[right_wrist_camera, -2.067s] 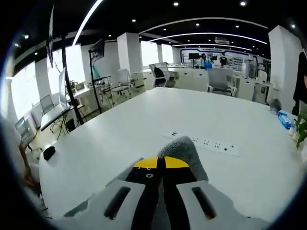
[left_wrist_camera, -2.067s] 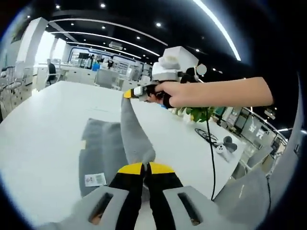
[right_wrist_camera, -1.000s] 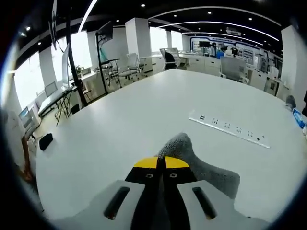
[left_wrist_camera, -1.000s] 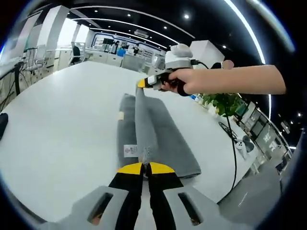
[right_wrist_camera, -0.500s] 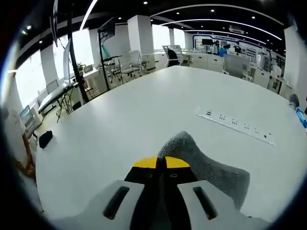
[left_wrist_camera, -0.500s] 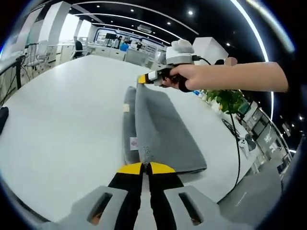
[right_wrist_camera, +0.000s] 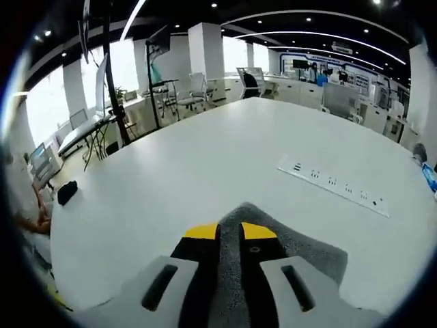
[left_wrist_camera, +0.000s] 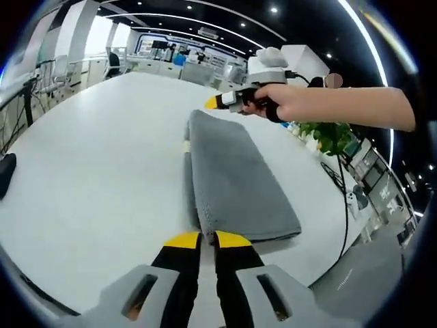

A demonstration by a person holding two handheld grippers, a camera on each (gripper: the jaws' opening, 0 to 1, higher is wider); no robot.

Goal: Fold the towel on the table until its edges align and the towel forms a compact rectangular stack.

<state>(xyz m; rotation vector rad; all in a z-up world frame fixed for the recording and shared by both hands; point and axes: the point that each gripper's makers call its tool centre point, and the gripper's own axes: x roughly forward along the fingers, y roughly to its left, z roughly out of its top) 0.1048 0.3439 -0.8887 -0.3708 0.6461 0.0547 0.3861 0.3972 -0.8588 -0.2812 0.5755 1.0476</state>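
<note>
A grey towel [left_wrist_camera: 235, 178] lies folded flat on the white table [left_wrist_camera: 89, 157], with its upper layer spread over the lower one. The left gripper [left_wrist_camera: 207, 240] sits at the towel's near corner, jaws slightly apart and nothing clamped. At the far corner, a hand holds the right gripper [left_wrist_camera: 214, 102] just above the cloth. In the right gripper view the right gripper [right_wrist_camera: 230, 231] is open, and the towel [right_wrist_camera: 300, 253] lies flat under and between its jaws.
A white power strip [right_wrist_camera: 333, 184] is set into the table beyond the towel. A potted plant [left_wrist_camera: 326, 137] and a black cable [left_wrist_camera: 341, 205] stand near the right edge. A small black object [left_wrist_camera: 5, 174] sits at the left edge. Office desks and chairs lie beyond.
Both grippers carried the lifted towel edge over and lowered it flat onto the lower layer. Both pairs of jaws, shut on the cloth before, now stand apart.
</note>
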